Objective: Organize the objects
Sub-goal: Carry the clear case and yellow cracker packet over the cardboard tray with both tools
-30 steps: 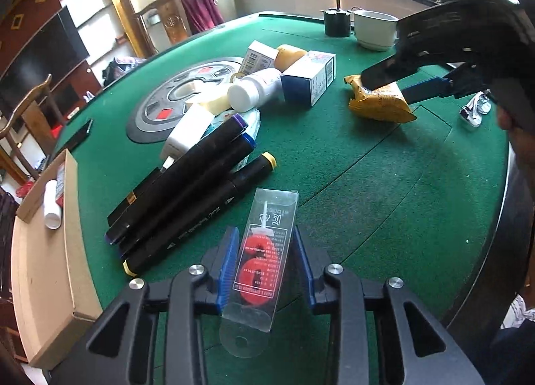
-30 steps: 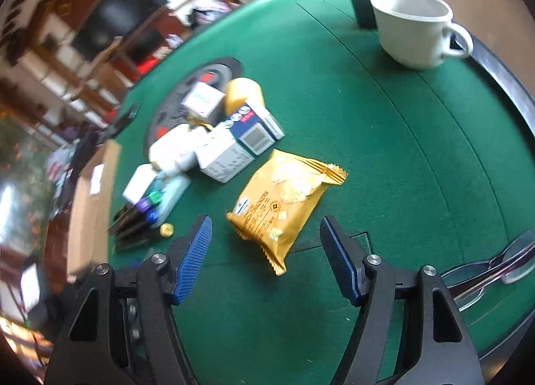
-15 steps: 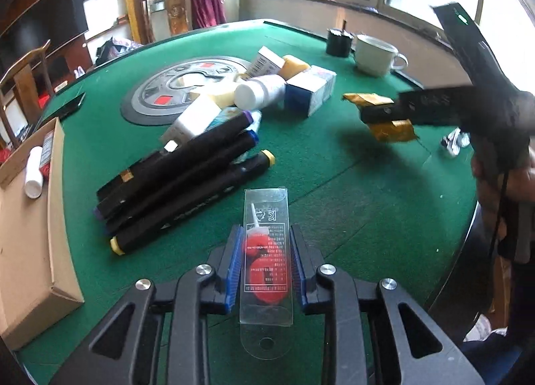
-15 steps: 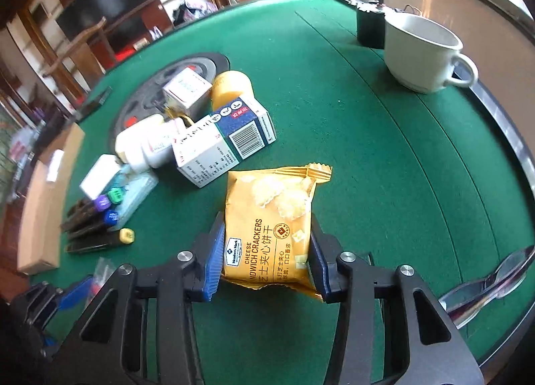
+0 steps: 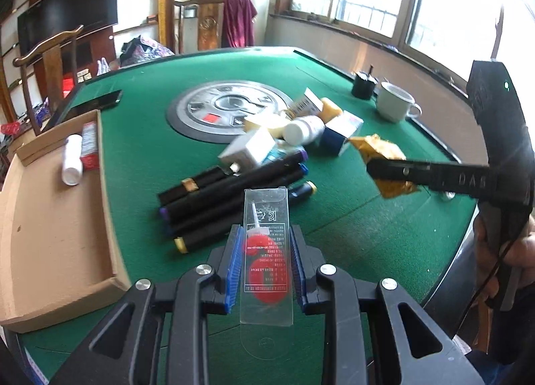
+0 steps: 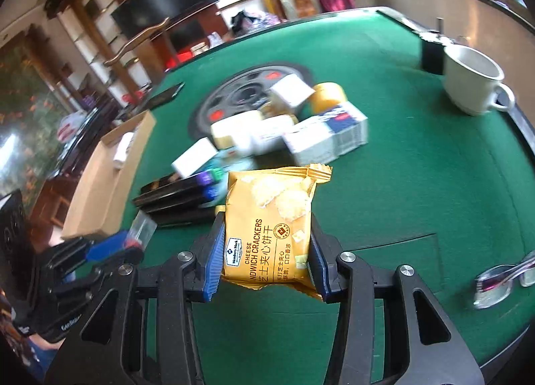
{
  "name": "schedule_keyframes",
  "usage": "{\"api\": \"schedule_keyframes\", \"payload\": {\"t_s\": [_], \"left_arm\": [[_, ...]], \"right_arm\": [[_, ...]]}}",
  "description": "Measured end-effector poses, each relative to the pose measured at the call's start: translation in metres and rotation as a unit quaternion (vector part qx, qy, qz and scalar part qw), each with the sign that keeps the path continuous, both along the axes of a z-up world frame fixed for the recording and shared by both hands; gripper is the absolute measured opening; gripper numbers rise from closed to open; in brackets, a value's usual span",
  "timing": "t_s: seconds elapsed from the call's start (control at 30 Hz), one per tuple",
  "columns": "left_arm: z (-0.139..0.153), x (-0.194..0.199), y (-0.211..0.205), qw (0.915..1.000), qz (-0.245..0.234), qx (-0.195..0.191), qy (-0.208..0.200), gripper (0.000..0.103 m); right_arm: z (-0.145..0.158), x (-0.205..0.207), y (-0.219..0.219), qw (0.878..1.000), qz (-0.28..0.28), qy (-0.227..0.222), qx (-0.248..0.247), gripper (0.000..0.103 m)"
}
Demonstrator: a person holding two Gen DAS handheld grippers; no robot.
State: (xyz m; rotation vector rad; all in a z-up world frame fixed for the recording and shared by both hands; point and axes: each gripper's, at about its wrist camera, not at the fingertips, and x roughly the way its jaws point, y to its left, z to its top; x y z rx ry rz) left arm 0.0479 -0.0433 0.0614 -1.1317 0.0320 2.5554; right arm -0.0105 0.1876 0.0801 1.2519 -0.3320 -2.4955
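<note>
My left gripper (image 5: 265,264) is shut on a clear plastic packet with red pieces (image 5: 265,251) and holds it above the green table (image 5: 140,164). My right gripper (image 6: 265,248) is shut on a yellow cheese cracker packet (image 6: 271,217), lifted off the felt; it also shows in the left wrist view (image 5: 384,157). Black markers (image 5: 234,191) lie side by side ahead of the left gripper. A cardboard box (image 5: 50,217) sits at the left table edge with a white tube (image 5: 72,164) and a red-white pack inside.
A pile of small boxes and a white bottle (image 5: 301,127) lies beyond the markers by the round centre plate (image 5: 227,107). A white cup (image 6: 474,80) stands far right. Glasses (image 6: 501,281) lie at the right edge. A phone (image 5: 100,104) lies far left.
Both grippers have risen with their loads. The right gripper closed on the cracker packet and lifted it. The left gripper swung left, bringing the cardboard box into view.
</note>
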Motion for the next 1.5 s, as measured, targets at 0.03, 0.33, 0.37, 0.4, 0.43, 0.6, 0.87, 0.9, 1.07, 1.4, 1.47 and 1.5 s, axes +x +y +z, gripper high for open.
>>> {"api": "schedule_keyframes", "payload": {"t_s": [0.03, 0.33, 0.37, 0.4, 0.43, 0.6, 0.87, 0.9, 1.07, 1.4, 1.47, 1.5], "left_arm": [[0.002, 0.001, -0.004, 1.0000, 0.004, 0.003, 0.002, 0.027], [0.022, 0.001, -0.050, 0.9982, 0.045, 0.031, 0.024, 0.027], [0.023, 0.001, -0.055, 0.9979, 0.051, 0.032, 0.026, 0.027], [0.025, 0.001, -0.061, 0.9974, 0.058, 0.034, 0.027, 0.027], [0.026, 0.000, -0.067, 0.9970, 0.063, 0.035, 0.028, 0.027], [0.031, -0.003, -0.096, 0.9948, 0.088, 0.041, 0.032, 0.027], [0.033, -0.019, -0.147, 0.9899, 0.131, 0.049, 0.023, 0.027], [0.034, -0.022, -0.153, 0.9895, 0.135, 0.049, 0.020, 0.027], [0.035, -0.043, -0.176, 0.9879, 0.151, 0.036, 0.005, 0.027], [0.007, -0.105, -0.225, 0.9743, 0.206, 0.077, -0.049, 0.027], [-0.003, -0.113, -0.230, 0.9702, 0.217, 0.089, -0.062, 0.027], [-0.008, -0.117, -0.231, 0.9681, 0.222, 0.094, -0.068, 0.027]], "right_arm": [[0.001, -0.001, -0.004, 1.000, 0.005, 0.000, 0.001, 0.044], [0.015, -0.006, -0.061, 0.998, 0.062, 0.000, 0.006, 0.044], [0.017, -0.007, -0.069, 0.998, 0.069, 0.000, 0.007, 0.044], [0.019, -0.007, -0.077, 0.997, 0.077, 0.001, 0.009, 0.044], [0.021, -0.008, -0.083, 0.997, 0.082, 0.002, 0.010, 0.044], [0.032, -0.014, -0.122, 0.993, 0.115, -0.001, 0.010, 0.044], [0.049, -0.037, -0.182, 0.988, 0.153, -0.004, 0.011, 0.044], [0.051, -0.043, -0.191, 0.988, 0.157, -0.007, 0.010, 0.044], [0.064, -0.074, -0.226, 0.986, 0.165, -0.012, 0.008, 0.044], [0.064, -0.154, -0.299, 0.984, 0.172, -0.037, -0.009, 0.044], [0.055, -0.168, -0.316, 0.983, 0.177, -0.049, -0.008, 0.044], [0.050, -0.174, -0.325, 0.982, 0.180, -0.052, -0.010, 0.044]]}}
